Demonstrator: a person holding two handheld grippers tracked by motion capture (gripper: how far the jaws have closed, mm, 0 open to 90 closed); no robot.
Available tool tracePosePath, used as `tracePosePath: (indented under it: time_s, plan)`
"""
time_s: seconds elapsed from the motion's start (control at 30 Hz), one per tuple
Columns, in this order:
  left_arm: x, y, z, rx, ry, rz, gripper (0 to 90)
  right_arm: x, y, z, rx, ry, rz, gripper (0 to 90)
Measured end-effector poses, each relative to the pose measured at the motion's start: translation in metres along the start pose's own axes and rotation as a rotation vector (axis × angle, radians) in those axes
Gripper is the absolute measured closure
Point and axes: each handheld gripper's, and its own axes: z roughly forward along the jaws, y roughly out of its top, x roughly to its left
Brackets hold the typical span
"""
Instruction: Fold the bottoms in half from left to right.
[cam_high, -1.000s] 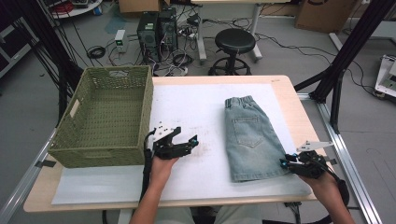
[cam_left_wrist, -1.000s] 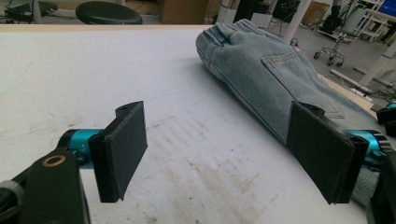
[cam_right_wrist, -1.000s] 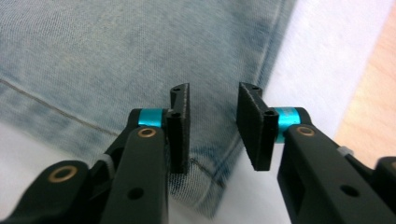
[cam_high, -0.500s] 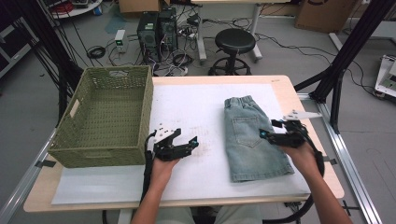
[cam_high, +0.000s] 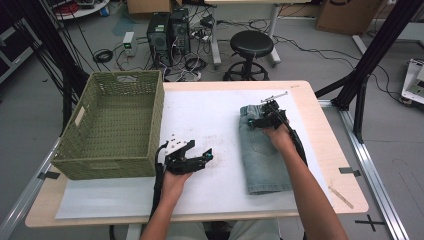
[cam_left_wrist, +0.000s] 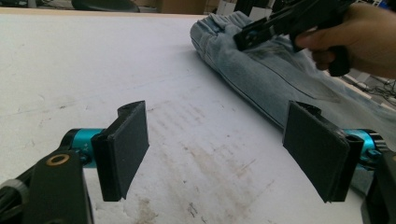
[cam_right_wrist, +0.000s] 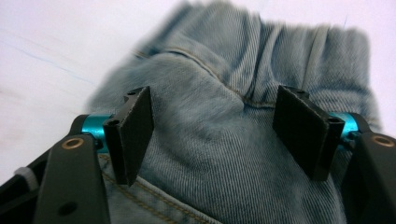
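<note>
Black gripper (cam_left_wrist: 224, 154) frames, flat dark pads, teal jaw fittings, brass screws, bare forearms.

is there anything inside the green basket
No, in the high view the woven basket at the table's left shows only its bare bottom and walls, while the denim shorts lie flat on the white sheet to its right.

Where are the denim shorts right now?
In the high view the denim shorts lie flat on the table's right side, under the right tongs, well apart from the green basket.
</note>
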Motion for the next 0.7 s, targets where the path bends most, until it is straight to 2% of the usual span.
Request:
tracePosePath:
  time_s: [0.07, 0.1, 0.13, 0.2, 0.23, 0.3, 0.33, 0.4, 0.47, 0.53, 0.6, 0.7]
  plan:
    - [0.000, -0.002, 0.001, 0.005, -0.003, 0.000, 22.6, -0.003, -0.007, 0.009, -0.006, -0.001, 0.012, 29.3]
    - [0.000, -0.003, 0.001, 0.010, -0.003, 0.000, 22.5, -0.003, -0.010, 0.010, -0.011, -0.005, 0.003, 29.7]
    - [0.000, -0.004, 0.002, 0.014, -0.004, 0.000, 22.5, -0.003, -0.011, 0.011, 0.007, -0.012, 0.003, 30.2]
    - [0.001, -0.005, 0.003, 0.016, -0.004, -0.006, 22.6, -0.002, -0.012, 0.009, 0.038, -0.027, -0.026, 31.0]
    - [0.001, -0.006, 0.003, 0.017, -0.001, -0.008, 22.5, -0.003, -0.014, 0.008, 0.040, -0.018, -0.038, 31.4]
    - [0.000, -0.006, 0.003, 0.013, -0.003, -0.009, 22.5, -0.008, -0.017, 0.004, 0.037, 0.009, -0.028, 32.9]
    - [0.000, -0.006, 0.002, 0.013, -0.003, -0.008, 22.5, -0.010, -0.018, 0.000, 0.029, 0.019, -0.012, 33.4]
    - [0.000, -0.006, 0.001, 0.012, -0.002, -0.003, 22.5, -0.013, -0.017, -0.012, -0.003, 0.053, 0.049, 33.4]
    - [0.000, -0.005, 0.000, 0.005, -0.005, -0.007, 22.5, -0.015, -0.019, -0.030, -0.092, 0.080, 0.069, 32.2]
    - [0.001, -0.004, -0.001, -0.001, -0.011, -0.006, 22.5, -0.015, -0.020, -0.045, -0.142, 0.101, 0.068, 31.0]
    - [0.002, -0.003, -0.001, -0.012, -0.016, -0.007, 22.5, -0.011, -0.023, -0.055, -0.153, 0.103, 0.038, 31.0]
    - [0.001, 0.000, -0.001, -0.019, -0.023, -0.001, 22.5, -0.004, -0.029, -0.055, -0.105, 0.100, 0.016, 31.0]
